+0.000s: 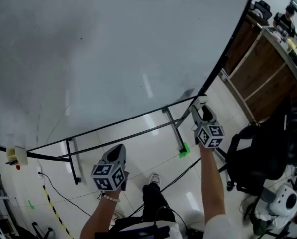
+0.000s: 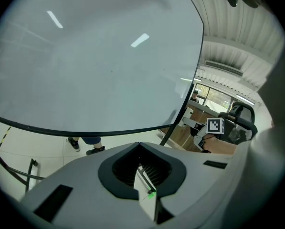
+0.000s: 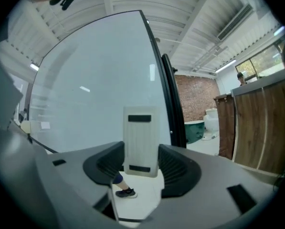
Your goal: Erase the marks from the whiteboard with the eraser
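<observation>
The eraser (image 3: 141, 142), white with two dark bars (one near each end), stands upright between the right tongs (image 1: 201, 109), which pinch it from both sides. In the head view it sits right of centre, at the lower right corner of the whiteboard (image 1: 113, 49); whether it touches the surface cannot be told. The whiteboard fills the upper left of that view and looks pale grey, with only faint smears. The left tongs (image 2: 140, 151) are pressed together with nothing between them, low in the head view and below the board's bottom edge. Beneath lie the black stand (image 1: 173, 128) and tiled floor (image 1: 143, 148); a black chair (image 1: 267, 153) is at the right.
</observation>
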Available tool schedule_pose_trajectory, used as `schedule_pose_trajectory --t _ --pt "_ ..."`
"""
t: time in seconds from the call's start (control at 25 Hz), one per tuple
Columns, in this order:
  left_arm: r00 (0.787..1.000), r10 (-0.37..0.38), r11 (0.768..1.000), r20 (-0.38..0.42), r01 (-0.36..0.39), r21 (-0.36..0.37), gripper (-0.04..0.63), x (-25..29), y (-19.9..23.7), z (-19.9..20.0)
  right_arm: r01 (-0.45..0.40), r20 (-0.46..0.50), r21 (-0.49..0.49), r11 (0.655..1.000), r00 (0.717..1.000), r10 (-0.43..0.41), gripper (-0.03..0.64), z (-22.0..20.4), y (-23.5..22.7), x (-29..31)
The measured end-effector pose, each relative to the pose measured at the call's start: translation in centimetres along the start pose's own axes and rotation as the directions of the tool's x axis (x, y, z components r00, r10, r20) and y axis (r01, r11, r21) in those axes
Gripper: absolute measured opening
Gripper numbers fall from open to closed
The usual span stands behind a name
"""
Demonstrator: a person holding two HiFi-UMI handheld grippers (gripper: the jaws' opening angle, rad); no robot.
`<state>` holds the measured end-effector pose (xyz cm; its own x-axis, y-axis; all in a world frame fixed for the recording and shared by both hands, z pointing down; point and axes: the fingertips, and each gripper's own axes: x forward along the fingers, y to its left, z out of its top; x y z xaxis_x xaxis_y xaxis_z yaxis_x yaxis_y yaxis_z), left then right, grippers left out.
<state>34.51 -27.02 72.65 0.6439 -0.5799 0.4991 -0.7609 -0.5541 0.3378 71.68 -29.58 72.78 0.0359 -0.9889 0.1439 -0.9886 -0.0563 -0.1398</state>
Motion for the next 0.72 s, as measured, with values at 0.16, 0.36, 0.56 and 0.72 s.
schedule_pose_trajectory --t 0.16,0.36,0.56,0.72 --pt "0.998 -0.002 0.999 0.058 0.000 0.040 -0.012 -9.2 1.9 -0.2 -0.018 -0.040 0.093 0.996 0.999 0.021 0.247 2.2 7.5 -6.8" --pt "0.991 -0.037 0.998 0.125 0.029 0.064 -0.012 -22.7 4.7 0.7 -0.036 -0.053 0.143 0.989 0.998 0.044 0.248 6.8 19.6 -16.5" --pt "0.976 -0.088 0.991 0.198 0.065 0.118 -0.012 -36.0 6.4 0.9 -0.073 -0.014 0.142 0.987 0.997 0.076 0.247 11.4 33.1 -27.3" --pt "0.971 -0.105 0.987 0.214 0.075 0.141 -0.012 -45.7 8.6 -0.6 -0.116 0.003 0.147 0.982 0.993 0.117 0.248 12.1 45.3 -35.3"
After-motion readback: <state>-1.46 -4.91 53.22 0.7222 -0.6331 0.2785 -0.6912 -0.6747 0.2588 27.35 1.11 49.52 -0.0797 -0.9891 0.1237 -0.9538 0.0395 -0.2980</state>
